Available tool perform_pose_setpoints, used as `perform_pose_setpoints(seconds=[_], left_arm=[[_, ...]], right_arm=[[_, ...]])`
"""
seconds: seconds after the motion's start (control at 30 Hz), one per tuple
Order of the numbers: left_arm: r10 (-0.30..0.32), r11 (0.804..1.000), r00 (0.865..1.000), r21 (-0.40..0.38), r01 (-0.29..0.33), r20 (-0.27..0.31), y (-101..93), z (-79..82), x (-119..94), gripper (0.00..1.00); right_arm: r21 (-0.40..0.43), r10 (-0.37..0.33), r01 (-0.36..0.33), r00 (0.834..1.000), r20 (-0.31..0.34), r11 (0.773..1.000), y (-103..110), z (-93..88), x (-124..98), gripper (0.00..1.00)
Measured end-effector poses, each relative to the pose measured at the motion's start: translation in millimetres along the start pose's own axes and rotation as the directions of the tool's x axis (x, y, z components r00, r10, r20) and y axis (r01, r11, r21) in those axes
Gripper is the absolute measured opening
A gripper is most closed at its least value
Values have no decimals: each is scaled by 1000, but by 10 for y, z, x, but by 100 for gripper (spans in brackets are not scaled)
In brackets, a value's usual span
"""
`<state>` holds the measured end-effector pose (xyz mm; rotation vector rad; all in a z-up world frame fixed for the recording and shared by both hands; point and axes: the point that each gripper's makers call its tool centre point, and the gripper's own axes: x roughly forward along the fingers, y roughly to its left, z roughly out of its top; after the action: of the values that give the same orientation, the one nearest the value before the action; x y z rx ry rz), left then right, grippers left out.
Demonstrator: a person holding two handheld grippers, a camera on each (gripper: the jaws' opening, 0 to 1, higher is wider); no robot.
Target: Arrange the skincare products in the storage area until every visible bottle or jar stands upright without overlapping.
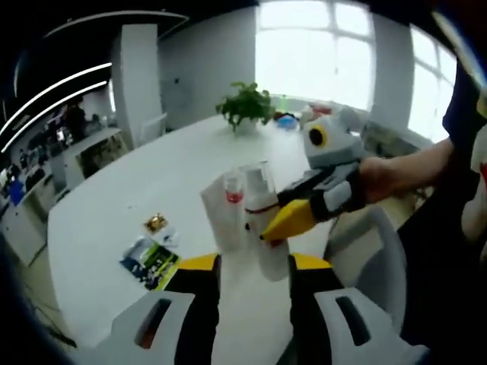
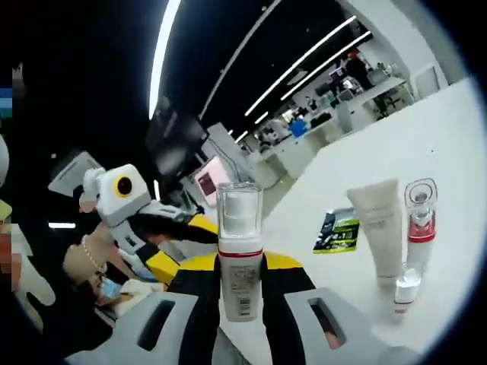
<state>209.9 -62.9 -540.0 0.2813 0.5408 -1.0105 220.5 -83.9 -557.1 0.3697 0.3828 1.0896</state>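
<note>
We see a round white table [image 1: 114, 205] with a potted plant [image 1: 245, 106] at its far edge, and a white tube [image 2: 378, 224] standing upright beside a red-collared bottle [image 2: 418, 220] and flat sachets [image 2: 335, 230]. Our right gripper [image 2: 240, 277] clamps a clear-capped bottle [image 2: 240, 251] upright just beside the tube. Our left gripper [image 1: 254, 275] hangs open, jaws apart.

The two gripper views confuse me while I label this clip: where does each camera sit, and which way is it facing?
Left gripper view: rides the left gripper, facing across the white table toward windows; the right gripper enters, held by a hand.
Right gripper view: rides the right gripper, clamping a clear-capped bottle, facing the dim office; the left gripper shows.
Shared: that bottle, white tube, green packet.
</note>
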Motion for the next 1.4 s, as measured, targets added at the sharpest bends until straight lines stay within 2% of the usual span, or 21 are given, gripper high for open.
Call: perform_pose_setpoints(seconds=[0.1,0.2,0.33,0.43,0.47,0.53,0.63,0.73,0.83,0.97,1.07,1.17,1.23,1.3,1.4], left_arm=[[-21,998,1000,61,22,-18,-18,28,-21,41],[-33,989,998,140,40,-54,-36,26,-26,40],[-93,974,994,201,104,-62,-139,75,-24,39],[-100,953,989,275,126,-108,-119,-15,-15,38],[-104,940,985,311,142,-136,-127,-58,-10,38],[-108,926,981,343,158,-162,-136,-101,1,37],[-151,898,968,382,218,-198,-272,-144,39,34],[-173,890,962,385,245,-211,-324,-165,51,32],[-170,873,955,413,261,-243,-346,-214,74,27],[-164,868,951,421,265,-261,-339,-223,76,26],[-165,855,947,438,277,-277,-384,-243,103,26],[-150,839,939,463,286,-309,-394,-299,128,26],[-150,835,935,465,293,-320,-398,-327,139,25],[-150,833,934,468,296,-324,-400,-336,139,24],[-144,841,937,460,285,-317,-383,-326,132,24]], right_arm=[[-121,46,-55,996,-75,991,75,-75,-12,20],[-267,70,-107,987,-146,958,131,-129,-9,20],[-356,61,-141,972,-226,924,179,-273,30,20],[-413,49,-173,954,-294,894,206,-438,59,20],[-425,50,-185,950,-309,886,220,-473,65,20],[-447,52,-209,940,-337,870,241,-539,74,20],[-489,60,-245,929,-364,837,302,-590,92,20],[-517,63,-264,926,-373,814,343,-598,108,20],[-518,67,-272,923,-380,811,352,-599,112,20],[-533,61,-283,917,-395,797,352,-608,118,20],[-540,68,-299,912,-405,787,355,-608,112,20],[-577,56,-313,906,-419,755,368,-600,113,20],[-599,40,-327,897,-441,731,346,-627,110,20],[-602,37,-330,894,-446,727,330,-639,105,20],[-597,38,-322,898,-438,734,309,-635,104,20]])
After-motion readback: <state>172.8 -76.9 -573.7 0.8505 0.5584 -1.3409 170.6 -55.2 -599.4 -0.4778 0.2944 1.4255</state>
